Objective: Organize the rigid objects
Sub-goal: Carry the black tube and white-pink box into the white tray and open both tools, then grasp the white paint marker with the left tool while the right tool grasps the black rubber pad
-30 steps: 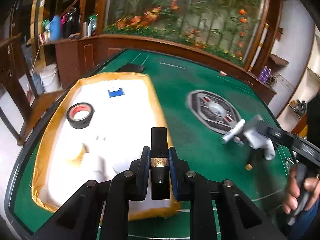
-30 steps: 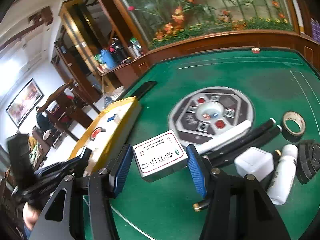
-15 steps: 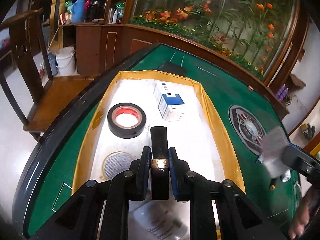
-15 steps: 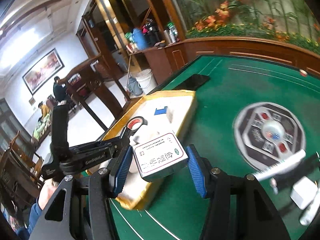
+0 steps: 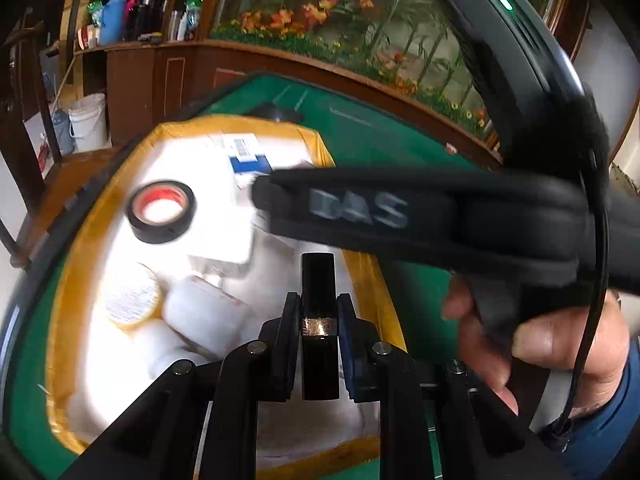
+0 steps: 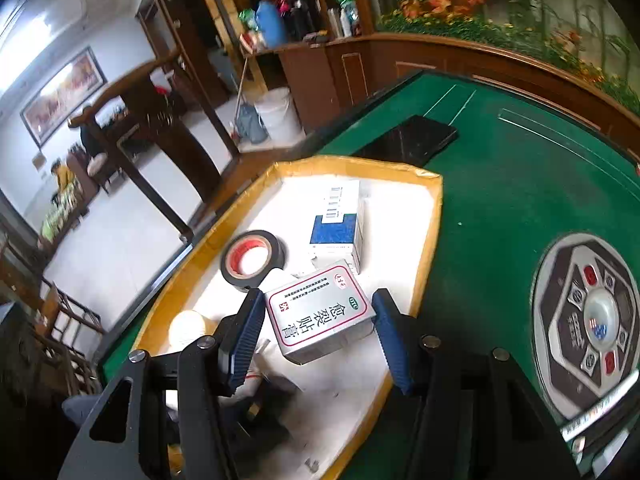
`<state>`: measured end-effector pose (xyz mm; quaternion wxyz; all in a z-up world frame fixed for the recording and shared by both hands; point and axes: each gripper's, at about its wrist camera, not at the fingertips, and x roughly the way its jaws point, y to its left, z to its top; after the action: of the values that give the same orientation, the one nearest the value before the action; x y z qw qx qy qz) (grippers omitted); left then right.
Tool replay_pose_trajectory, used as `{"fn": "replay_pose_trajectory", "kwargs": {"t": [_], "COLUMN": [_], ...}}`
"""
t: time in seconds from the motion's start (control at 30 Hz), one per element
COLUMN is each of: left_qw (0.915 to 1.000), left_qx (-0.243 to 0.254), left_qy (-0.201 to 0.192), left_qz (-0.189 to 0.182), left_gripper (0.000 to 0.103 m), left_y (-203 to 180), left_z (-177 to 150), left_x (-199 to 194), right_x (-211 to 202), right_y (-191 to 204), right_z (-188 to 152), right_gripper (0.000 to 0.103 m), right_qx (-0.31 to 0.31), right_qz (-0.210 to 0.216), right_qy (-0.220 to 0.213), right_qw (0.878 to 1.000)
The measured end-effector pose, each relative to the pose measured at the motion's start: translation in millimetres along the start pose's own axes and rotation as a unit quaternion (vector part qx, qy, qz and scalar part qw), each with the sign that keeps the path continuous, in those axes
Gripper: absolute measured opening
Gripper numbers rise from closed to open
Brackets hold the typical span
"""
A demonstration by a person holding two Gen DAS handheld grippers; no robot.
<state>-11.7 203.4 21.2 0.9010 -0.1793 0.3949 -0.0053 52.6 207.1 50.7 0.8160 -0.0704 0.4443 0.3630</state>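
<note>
While your right gripper (image 6: 316,320) stays clamped on the small printed box (image 6: 320,312) above the yellow-rimmed tray (image 6: 434,216), near its table-side edge, your left gripper (image 5: 318,320) pinches a slim black case (image 5: 318,300) over the near end. You judge placement next: lower the box into bare space beside the black tape roll (image 6: 252,260), then release.

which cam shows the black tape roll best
The right wrist view: the black tape roll lies sharp and whole in the yellow-rimmed tray, red core visible, beside the blue and white box. The left wrist view shows it too, unobstructed but motion-blurred.
</note>
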Motion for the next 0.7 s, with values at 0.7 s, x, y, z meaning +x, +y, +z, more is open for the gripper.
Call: {"fn": "replay_pose_trajectory", "kwargs": {"t": [0.7], "left_qw": [0.9999], "left_qx": [0.003], "left_qy": [0.006], "left_qz": [0.013], "left_gripper": [0.044], "left_y": [-11.8], "left_z": [-11.3], "left_x": [2.7], "right_x": [-14.5], "right_y": [-13.3], "right_z": [-12.0], "right_gripper": [0.069], "right_qx": [0.006], "right_qz": [0.025], "right_qy": [-0.015], "right_qw": [1.000]}}
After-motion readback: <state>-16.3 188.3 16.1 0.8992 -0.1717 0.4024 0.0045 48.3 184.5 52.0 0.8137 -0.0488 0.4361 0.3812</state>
